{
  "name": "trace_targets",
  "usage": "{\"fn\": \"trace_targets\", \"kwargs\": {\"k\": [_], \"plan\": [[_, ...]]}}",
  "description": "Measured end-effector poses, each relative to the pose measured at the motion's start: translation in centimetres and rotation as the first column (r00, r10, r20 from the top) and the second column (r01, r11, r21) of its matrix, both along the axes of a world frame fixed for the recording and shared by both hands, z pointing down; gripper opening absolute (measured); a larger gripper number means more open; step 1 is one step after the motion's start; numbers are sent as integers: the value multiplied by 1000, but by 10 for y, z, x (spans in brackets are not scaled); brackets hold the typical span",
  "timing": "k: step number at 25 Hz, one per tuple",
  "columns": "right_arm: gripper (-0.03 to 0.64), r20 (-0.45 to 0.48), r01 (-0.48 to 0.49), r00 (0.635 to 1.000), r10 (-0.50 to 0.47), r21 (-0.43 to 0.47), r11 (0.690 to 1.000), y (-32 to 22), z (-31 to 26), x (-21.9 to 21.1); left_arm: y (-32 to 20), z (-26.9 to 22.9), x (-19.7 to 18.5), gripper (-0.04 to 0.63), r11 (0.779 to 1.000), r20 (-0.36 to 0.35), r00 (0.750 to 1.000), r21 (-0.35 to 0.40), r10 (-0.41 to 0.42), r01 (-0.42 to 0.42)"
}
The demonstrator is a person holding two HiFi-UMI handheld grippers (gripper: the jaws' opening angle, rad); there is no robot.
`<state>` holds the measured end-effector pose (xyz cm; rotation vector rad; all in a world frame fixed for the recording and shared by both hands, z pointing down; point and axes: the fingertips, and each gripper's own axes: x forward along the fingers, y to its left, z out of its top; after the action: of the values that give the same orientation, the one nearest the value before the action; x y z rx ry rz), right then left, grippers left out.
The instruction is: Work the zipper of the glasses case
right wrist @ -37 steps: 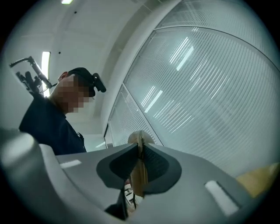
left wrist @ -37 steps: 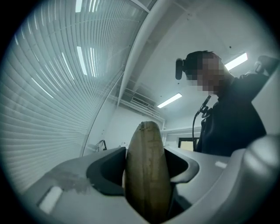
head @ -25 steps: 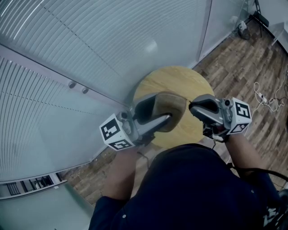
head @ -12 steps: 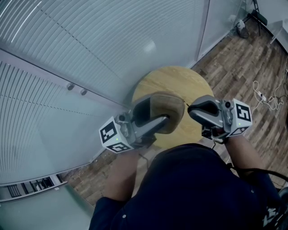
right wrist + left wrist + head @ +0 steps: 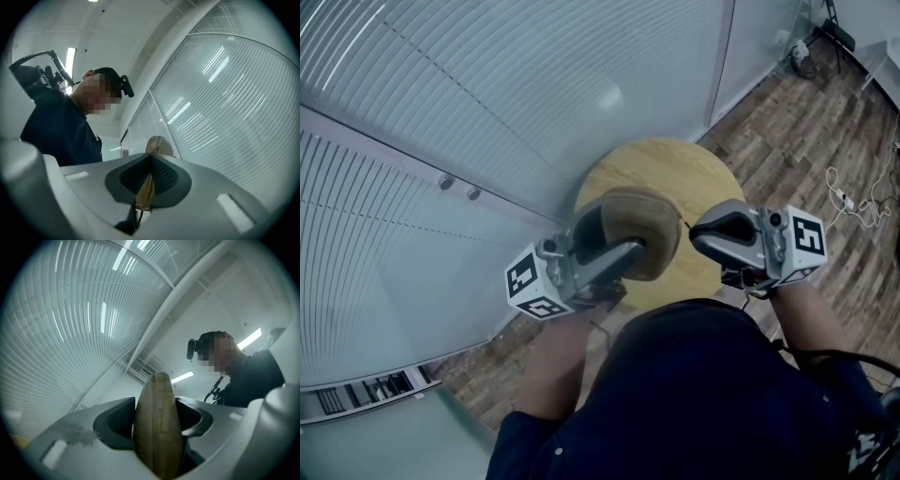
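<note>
Left tongs (image 5: 614, 239) are clamped on the case (image 5: 639, 232), one jaw on each broad side, and they hold it up in the air over the round table (image 5: 656, 161) and not touching it. In the left gripper view I see the case (image 5: 158, 432) edge-on, a tan wedge filling the gap between the dark pads of those tongs (image 5: 159, 404), with its lower end cut off by the frame. My right tongs (image 5: 701, 234) sit just beside the case on its right, jaws pressed together. In the right gripper view a thin tan strip, the pull (image 5: 145, 193) as far as I can make out, is pinched between the ribbed pads of those tongs (image 5: 151, 164). The rounded end of the case (image 5: 159, 143) peeks over them just beyond. From the head view only a fine dark line crosses the small gap between case and right tongs (too thin to say more). I cannot make out the zipper teeth in any view, nor how far the case is zipped. My shirt (image 5: 712, 394) hides the near edge of the table and part of both forearms.
</note>
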<state>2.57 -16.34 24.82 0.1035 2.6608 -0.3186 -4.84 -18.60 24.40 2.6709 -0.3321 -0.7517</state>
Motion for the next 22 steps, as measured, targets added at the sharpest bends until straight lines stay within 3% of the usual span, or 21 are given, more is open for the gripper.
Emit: {"fn": "trace_targets", "kwargs": {"k": [2,5,9,12,15,18,22], "plan": [[12,-8,-4,1000,4,20,1000,3,4,4,0,-1,-1,268,1000,-48,999,-16,-1,1],[12,-68,1,998,2,48,999,12,11,-4,-9,-20,-21,265,998,-193,981,-55,-33,23],[12,-116,5,993,5,87,996,19,16,-23,-20,-39,-35,267,998,-204,978,-53,-47,37],[12,-201,9,979,31,195,981,29,32,-39,-34,-40,-48,267,992,-313,946,-115,-86,53],[12,-239,-30,965,105,299,954,33,33,-53,-44,-43,-43,267,986,-318,942,-153,-105,58],[14,-303,-63,929,213,438,897,34,37,-71,-51,-49,-31,268,977,-337,935,-209,-110,40],[14,-405,-42,874,268,488,872,30,63,-82,-55,-45,-24,268,968,-319,936,-241,-147,70]]}}
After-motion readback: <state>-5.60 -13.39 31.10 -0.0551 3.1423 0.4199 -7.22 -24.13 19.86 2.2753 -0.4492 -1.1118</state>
